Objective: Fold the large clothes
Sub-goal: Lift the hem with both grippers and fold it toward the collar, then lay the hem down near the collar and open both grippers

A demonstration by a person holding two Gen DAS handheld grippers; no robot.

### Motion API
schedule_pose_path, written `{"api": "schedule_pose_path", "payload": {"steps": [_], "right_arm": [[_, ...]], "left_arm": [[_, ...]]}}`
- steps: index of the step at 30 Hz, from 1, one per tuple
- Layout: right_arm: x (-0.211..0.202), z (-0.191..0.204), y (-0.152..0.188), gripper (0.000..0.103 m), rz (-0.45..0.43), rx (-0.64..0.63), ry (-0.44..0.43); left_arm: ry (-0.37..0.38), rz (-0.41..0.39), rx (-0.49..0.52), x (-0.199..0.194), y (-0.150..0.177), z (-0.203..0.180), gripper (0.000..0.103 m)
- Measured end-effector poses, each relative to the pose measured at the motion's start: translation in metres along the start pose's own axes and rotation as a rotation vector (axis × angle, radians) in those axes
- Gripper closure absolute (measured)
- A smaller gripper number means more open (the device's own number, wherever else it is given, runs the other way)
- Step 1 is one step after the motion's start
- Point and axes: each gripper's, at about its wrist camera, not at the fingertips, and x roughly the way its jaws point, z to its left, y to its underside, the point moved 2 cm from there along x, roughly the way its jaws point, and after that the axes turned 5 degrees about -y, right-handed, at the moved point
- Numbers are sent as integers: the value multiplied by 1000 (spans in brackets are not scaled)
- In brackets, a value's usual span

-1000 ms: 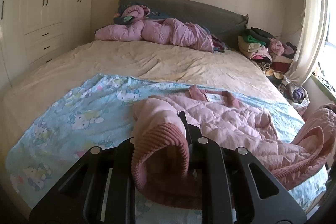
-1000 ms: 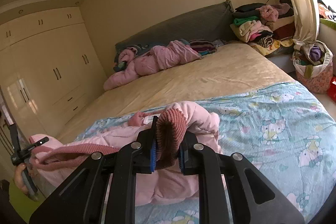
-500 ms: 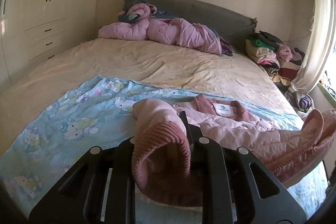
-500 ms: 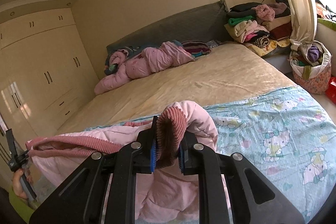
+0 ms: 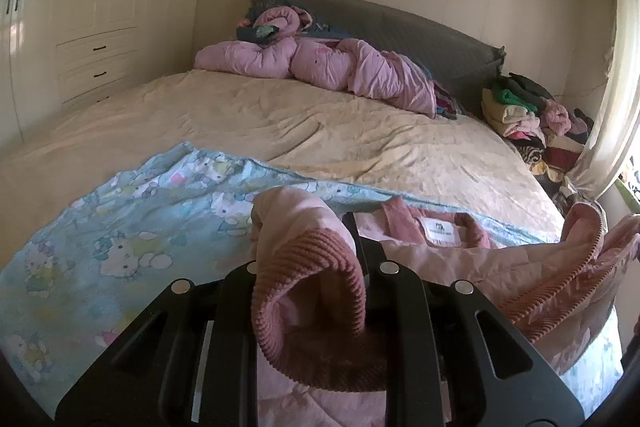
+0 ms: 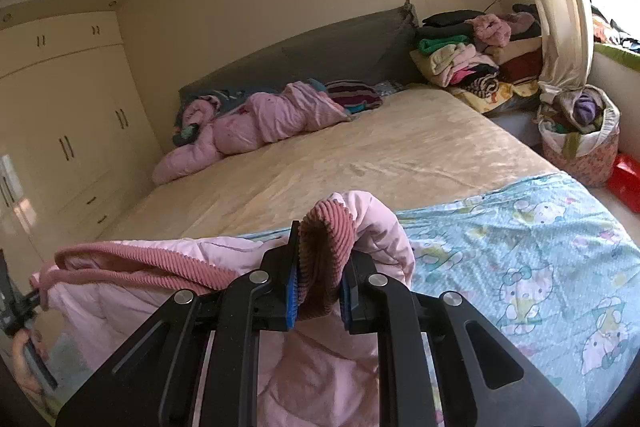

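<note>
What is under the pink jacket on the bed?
The pink jacket lies on a blue cartoon blanket, spread over the beige bedspread. Whatever lies directly beneath the jacket is covered.

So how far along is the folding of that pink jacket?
Early on. Done: the pink jacket lies spread on the cartoon blanket, its collar label facing up. In hand: the left claw and the right claw each pinch a ribbed cuff, holding both sleeves lifted. Left: no fold shows, so the sleeves and the body remain to be folded. More clothes sit piled beside the bed.
</note>
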Motion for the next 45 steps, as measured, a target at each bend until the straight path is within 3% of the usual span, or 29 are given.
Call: {"api": "schedule_pose_path", "payload": {"steps": [16,28,32,36,39,40,41,43,45], "right_arm": [[104,-21,8,89,80,-16,131],[175,-31,42,88,197,-47,248],[192,-38,52,87,246,-19,256],[183,-40,48,82,224,39,200],[166,-44,41,71,203,119,137],[160,-43,39,60,192,140,112],[152,-43,36,36,179,167,73],[135,-36,32,4,143,194,48],[120,-24,33,4,113,181,31]], "left_arm": [[14,25,24,65,2,-8,87],[-15,90,66,113,29,-9,84],[-19,96,71,117,32,-11,83],[-27,97,80,118,34,-12,83],[-24,101,76,119,33,-13,83],[-25,100,79,118,33,-14,83],[-26,100,80,119,33,-13,83],[-27,100,79,119,33,-13,83],[-26,101,79,119,33,-13,83]]}}
